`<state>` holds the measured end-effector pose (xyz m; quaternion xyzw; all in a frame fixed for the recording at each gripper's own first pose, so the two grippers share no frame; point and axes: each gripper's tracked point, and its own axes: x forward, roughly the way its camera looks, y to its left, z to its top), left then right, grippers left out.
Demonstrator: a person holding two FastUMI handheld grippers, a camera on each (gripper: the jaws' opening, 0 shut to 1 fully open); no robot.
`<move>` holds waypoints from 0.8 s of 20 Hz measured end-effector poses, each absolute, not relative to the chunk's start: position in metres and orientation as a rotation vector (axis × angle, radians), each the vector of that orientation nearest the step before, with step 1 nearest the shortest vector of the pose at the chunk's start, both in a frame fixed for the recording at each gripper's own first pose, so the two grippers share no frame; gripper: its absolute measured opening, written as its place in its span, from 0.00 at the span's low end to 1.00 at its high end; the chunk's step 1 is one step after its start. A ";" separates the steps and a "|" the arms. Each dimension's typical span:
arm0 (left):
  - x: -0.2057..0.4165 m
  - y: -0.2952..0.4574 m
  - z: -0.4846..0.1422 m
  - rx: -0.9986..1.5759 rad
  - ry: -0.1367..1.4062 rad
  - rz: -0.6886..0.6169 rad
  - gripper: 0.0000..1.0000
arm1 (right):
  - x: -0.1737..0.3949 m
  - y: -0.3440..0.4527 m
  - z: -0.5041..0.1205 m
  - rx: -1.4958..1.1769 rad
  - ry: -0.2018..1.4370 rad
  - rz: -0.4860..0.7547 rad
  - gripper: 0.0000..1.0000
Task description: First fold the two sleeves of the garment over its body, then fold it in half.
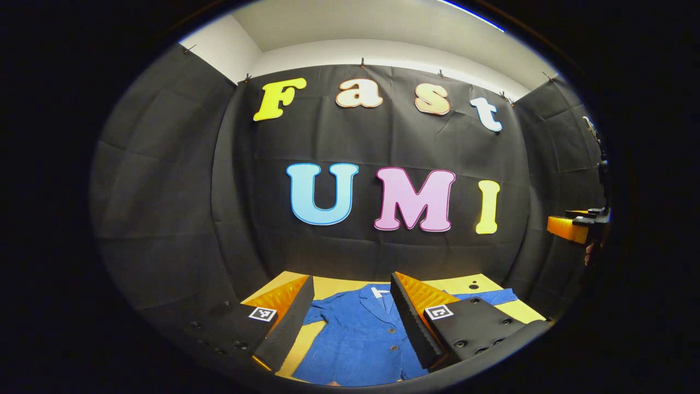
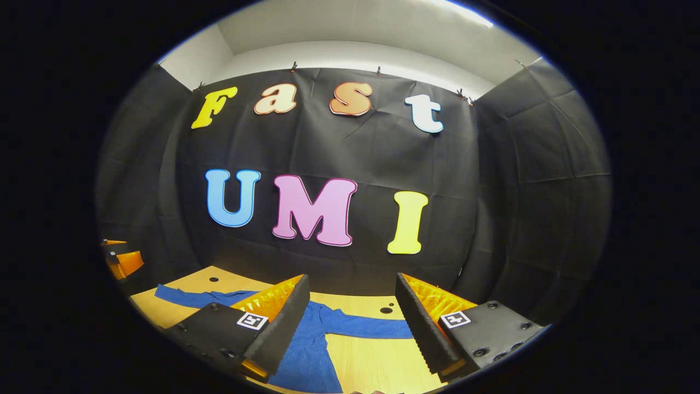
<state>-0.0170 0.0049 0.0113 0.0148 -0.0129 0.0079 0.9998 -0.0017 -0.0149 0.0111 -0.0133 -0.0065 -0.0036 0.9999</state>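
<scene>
Garment: one, blue, flat on table.
Sleeves: two, spread toward 9 and 3 o'clock in right gripper view.
Buttons on garment front: two visible in left gripper view.
Table: one.
Grippers: two; left gripper, right gripper, two fingers each, jaws apart.

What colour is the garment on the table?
Blue, plain, with small buttons down the front. The garment shows best in the left gripper view.
</scene>
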 end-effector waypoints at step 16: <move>-0.027 0.025 0.021 0.039 -0.038 0.067 0.81 | -0.002 -0.005 0.034 -0.003 -0.039 0.018 0.94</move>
